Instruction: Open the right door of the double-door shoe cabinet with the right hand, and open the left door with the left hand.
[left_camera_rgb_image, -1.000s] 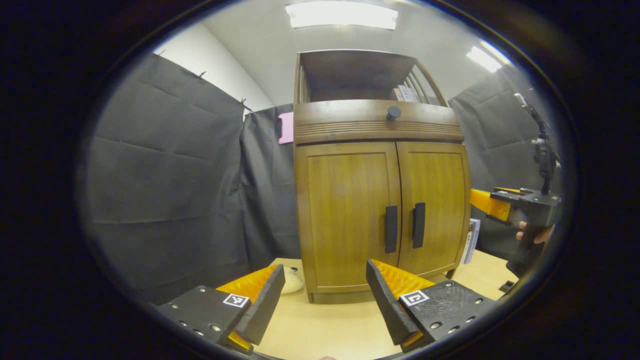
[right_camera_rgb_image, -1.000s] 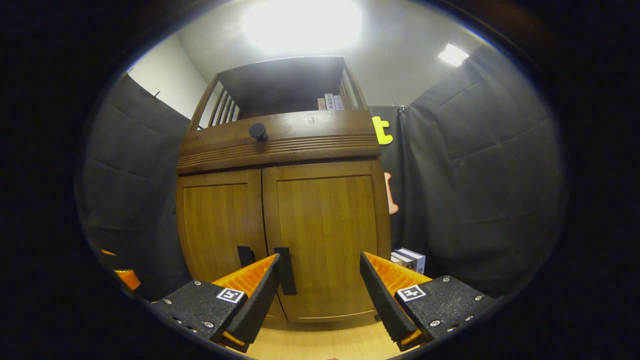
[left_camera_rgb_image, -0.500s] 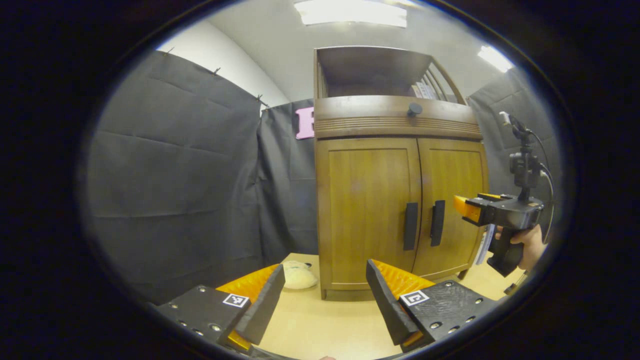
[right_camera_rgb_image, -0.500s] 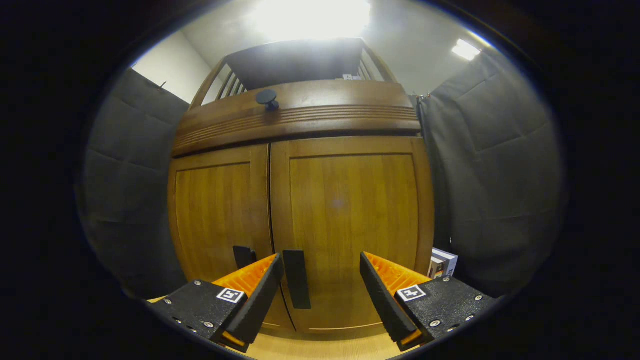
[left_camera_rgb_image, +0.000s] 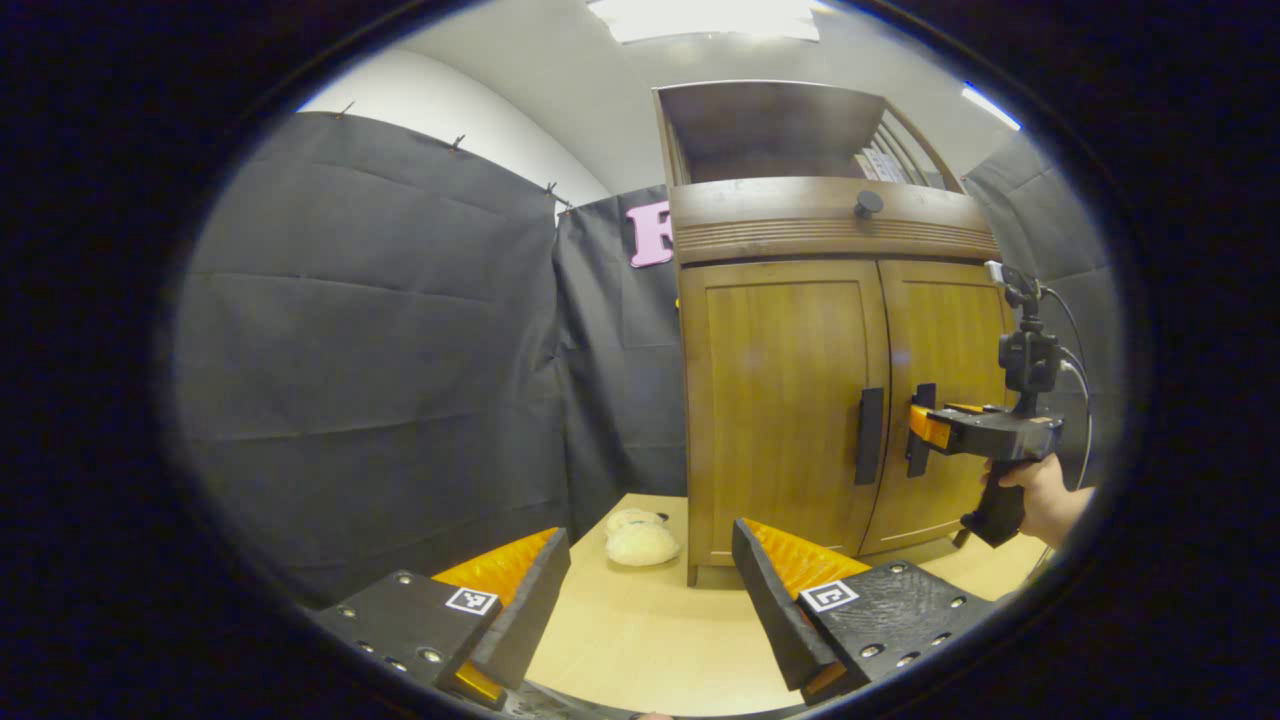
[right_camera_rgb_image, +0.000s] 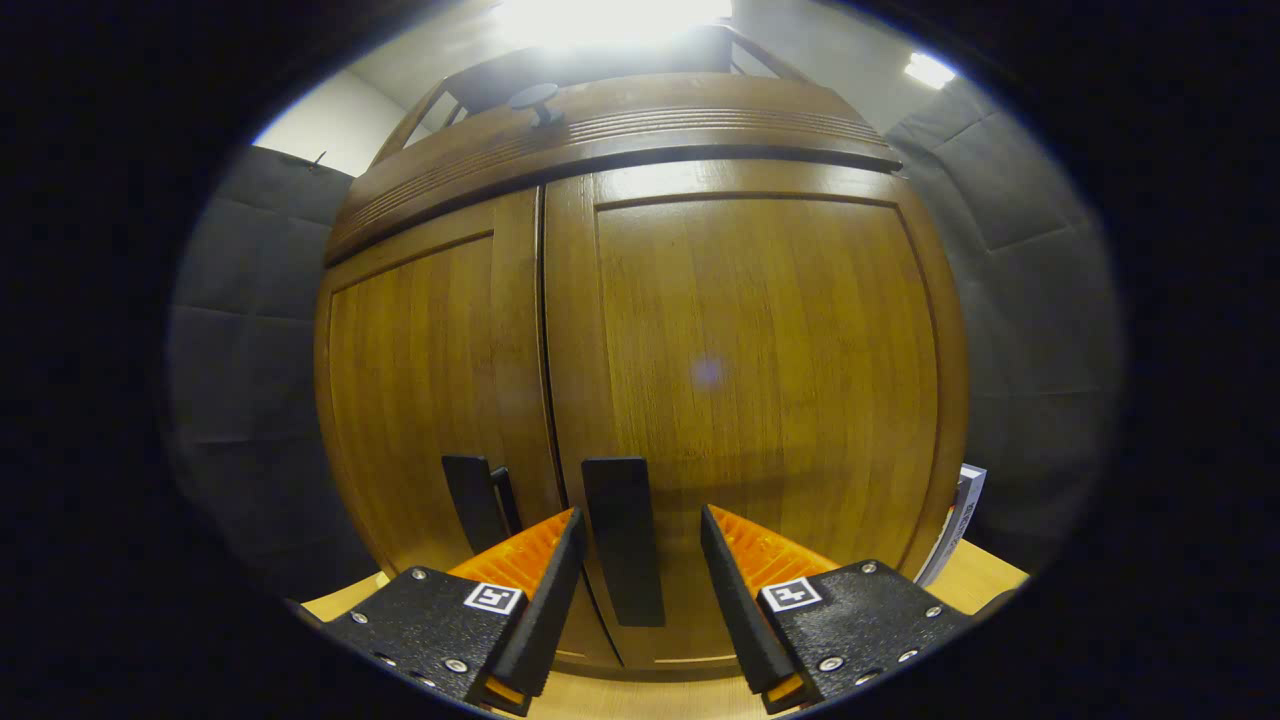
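A: Where does the right handle (right_camera_rgb_image: 623, 540) sit relative to the right gripper (right_camera_rgb_image: 632, 580)?

B: Dead ahead, in the gap between its two fingers. In the right gripper view the handle is a dark bar standing upright, its long axis running up and down, and the fingers flank it on either side. They are spread, with wood showing between each finger and the bar, so nothing is pinched yet.

A: And the left handle (right_camera_rgb_image: 470, 503)?

B: Just outside the right gripper's left-hand finger, across the seam between the right door (right_camera_rgb_image: 760, 380) and the left door (right_camera_rgb_image: 425, 390). It is clear of the gap.

A: Both doors shut?

B: They look flush with the cabinet (left_camera_rgb_image: 830, 230) front, yes.

A: What about the left gripper (left_camera_rgb_image: 650, 600)?

B: Well back from the cabinet, fingers spread on nothing. From it, the cabinet lies ahead and to the right, and the left handle (left_camera_rgb_image: 869, 436) is far beyond its tips. In the left gripper view, the right gripper (left_camera_rgb_image: 922, 424) is at its handle (left_camera_rgb_image: 921, 429), a hand (left_camera_rgb_image: 1040, 495) holding it.

A: So the right one is nearer?

B: Much nearer. Judging from this, the next move is to close across the bar, sideways to its long axis, then pull the door back.
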